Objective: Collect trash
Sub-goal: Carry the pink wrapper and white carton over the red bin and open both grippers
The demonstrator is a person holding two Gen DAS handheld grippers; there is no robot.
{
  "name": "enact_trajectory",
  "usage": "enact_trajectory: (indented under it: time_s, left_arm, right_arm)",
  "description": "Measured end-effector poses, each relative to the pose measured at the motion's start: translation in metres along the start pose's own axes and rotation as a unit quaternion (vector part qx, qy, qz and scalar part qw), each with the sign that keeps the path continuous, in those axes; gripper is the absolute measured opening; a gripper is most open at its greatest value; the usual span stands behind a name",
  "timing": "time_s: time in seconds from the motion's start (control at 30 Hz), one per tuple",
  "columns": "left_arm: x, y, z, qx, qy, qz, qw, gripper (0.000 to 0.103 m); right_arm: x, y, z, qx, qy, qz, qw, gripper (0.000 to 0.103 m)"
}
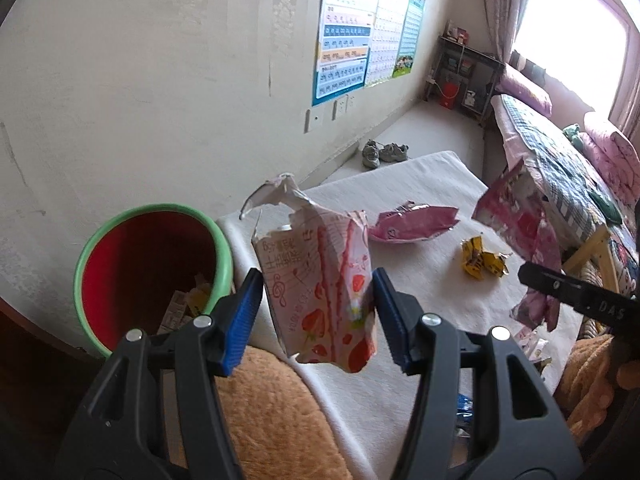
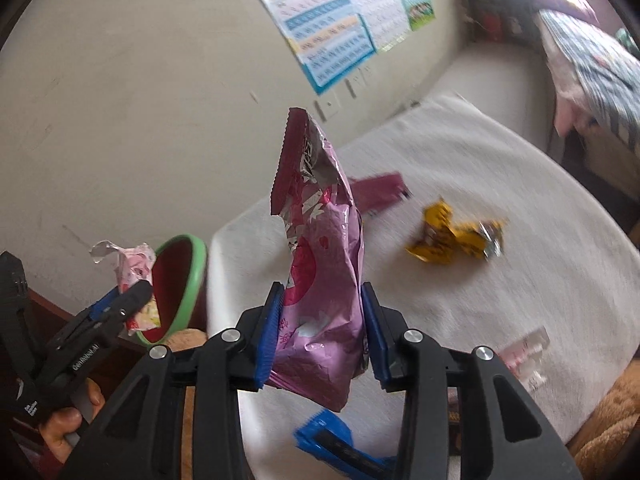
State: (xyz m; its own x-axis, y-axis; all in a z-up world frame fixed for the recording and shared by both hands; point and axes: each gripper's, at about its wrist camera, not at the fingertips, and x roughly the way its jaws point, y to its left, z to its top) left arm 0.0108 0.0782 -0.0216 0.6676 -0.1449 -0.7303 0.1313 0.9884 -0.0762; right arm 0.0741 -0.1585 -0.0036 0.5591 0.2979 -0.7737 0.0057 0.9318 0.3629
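Note:
My left gripper (image 1: 318,312) is shut on a torn white strawberry-print packet (image 1: 320,280), held above the table edge just right of the red bin with a green rim (image 1: 154,276). It also shows in the right wrist view (image 2: 132,300), beside the bin (image 2: 180,284). My right gripper (image 2: 322,332) is shut on a pink foil bag (image 2: 320,280), held above the white table; that bag shows in the left wrist view (image 1: 516,224). Another pink wrapper (image 1: 412,224) and a yellow wrapper (image 1: 482,262) (image 2: 452,236) lie on the table.
The table has a white cloth (image 2: 520,208). A blue wrapper (image 2: 340,440) and a small pale packet (image 2: 524,356) lie near its front edge. An orange plush cloth (image 1: 272,412) is below. The bin holds some paper trash. A bed (image 1: 560,148) stands right; shoes (image 1: 384,152) lie by the wall.

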Motion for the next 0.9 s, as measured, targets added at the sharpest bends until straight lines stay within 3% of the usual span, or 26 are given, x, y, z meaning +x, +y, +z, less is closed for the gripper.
enact_trajectory:
  time_s: [0.3,0.9]
  left_arm:
    - [-0.012,0.041,0.005,-0.03,-0.019,0.041,0.9985,0.054]
    - [-0.007,0.13,-0.012,-0.094,-0.01,0.089,0.9915,0.055]
  right_arm:
    - [0.014,0.055,0.012,-0.04,0.003,0.04,0.998,0.038]
    - [0.072,0.157,0.005,-0.126,0.068,0.073,0.987,0.038]
